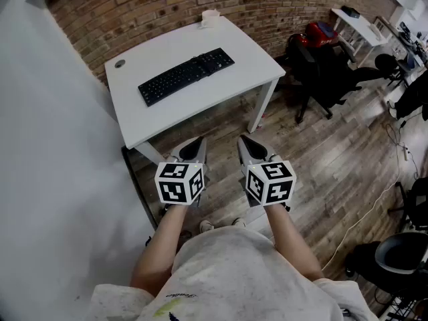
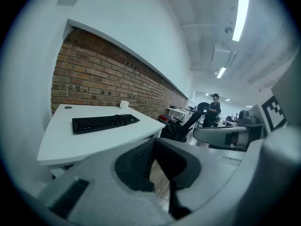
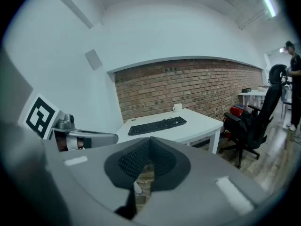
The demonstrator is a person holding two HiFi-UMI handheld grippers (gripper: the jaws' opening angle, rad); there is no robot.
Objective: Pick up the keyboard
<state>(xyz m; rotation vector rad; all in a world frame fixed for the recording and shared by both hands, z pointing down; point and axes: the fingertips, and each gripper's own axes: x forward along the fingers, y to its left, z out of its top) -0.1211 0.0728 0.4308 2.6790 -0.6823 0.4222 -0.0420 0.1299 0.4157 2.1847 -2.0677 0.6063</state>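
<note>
A black keyboard [image 1: 186, 75] lies across the middle of a white desk [image 1: 154, 116]; it also shows in the left gripper view as the keyboard [image 2: 104, 123] and in the right gripper view as the keyboard [image 3: 157, 125]. My left gripper [image 1: 198, 146] and right gripper [image 1: 246, 143] hang side by side in front of the desk's near edge, well short of the keyboard. Both are shut with nothing between their jaws. In its own view the left gripper [image 2: 155, 142] points toward the desk, as does the right gripper [image 3: 149, 140].
A white cup [image 1: 210, 19] stands at the desk's far edge against the brick wall [image 1: 167, 5]. A black office chair [image 1: 321, 72] is to the right on the wood floor. A white wall [image 1: 53, 179] runs along the left. A person [image 2: 214, 108] stands far off.
</note>
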